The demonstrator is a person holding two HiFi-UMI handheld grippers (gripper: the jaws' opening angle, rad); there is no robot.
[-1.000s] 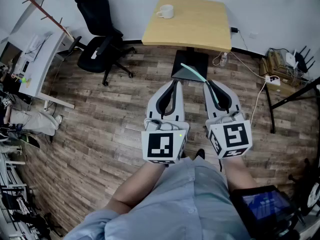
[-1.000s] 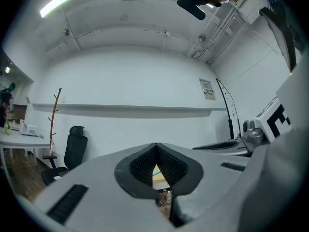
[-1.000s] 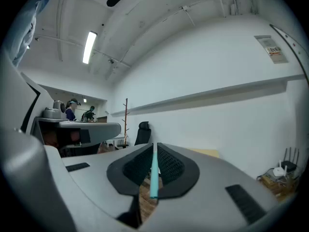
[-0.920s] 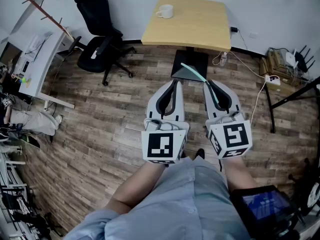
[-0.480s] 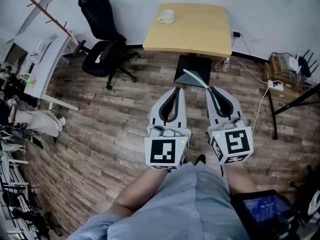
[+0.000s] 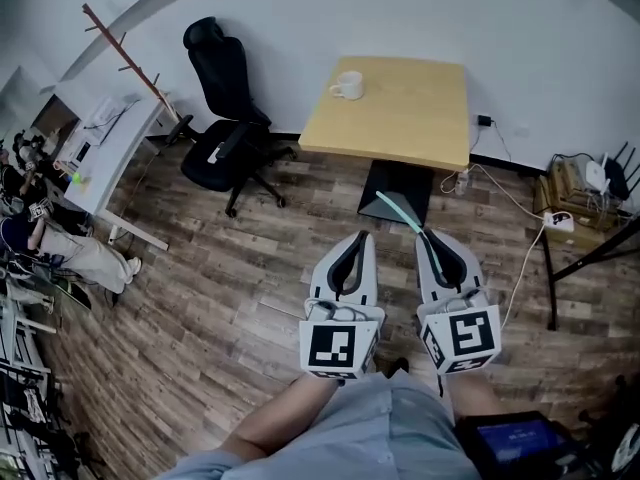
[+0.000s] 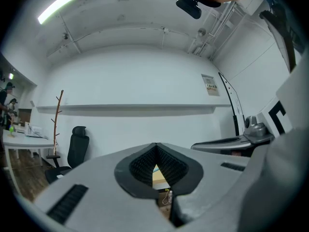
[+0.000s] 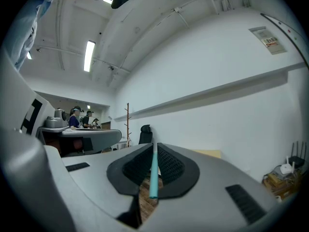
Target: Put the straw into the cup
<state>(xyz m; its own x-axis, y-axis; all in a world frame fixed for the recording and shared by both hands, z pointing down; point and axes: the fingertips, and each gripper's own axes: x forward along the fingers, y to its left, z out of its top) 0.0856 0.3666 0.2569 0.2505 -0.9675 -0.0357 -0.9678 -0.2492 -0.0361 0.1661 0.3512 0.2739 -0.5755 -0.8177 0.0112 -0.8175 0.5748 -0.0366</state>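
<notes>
Beyond the plank floor, the yellow table is carrying the cup at its far-left corner, well ahead of the right gripper, whose jaws are pinching the straw slanting forward-left toward it, the left gripper idling closed, empty.

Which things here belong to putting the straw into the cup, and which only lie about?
For the job: straw, clamped in the right gripper; cup on the wooden table.
Lying about: office chair, coat rack, white desk. The left gripper is shut, empty.
</notes>
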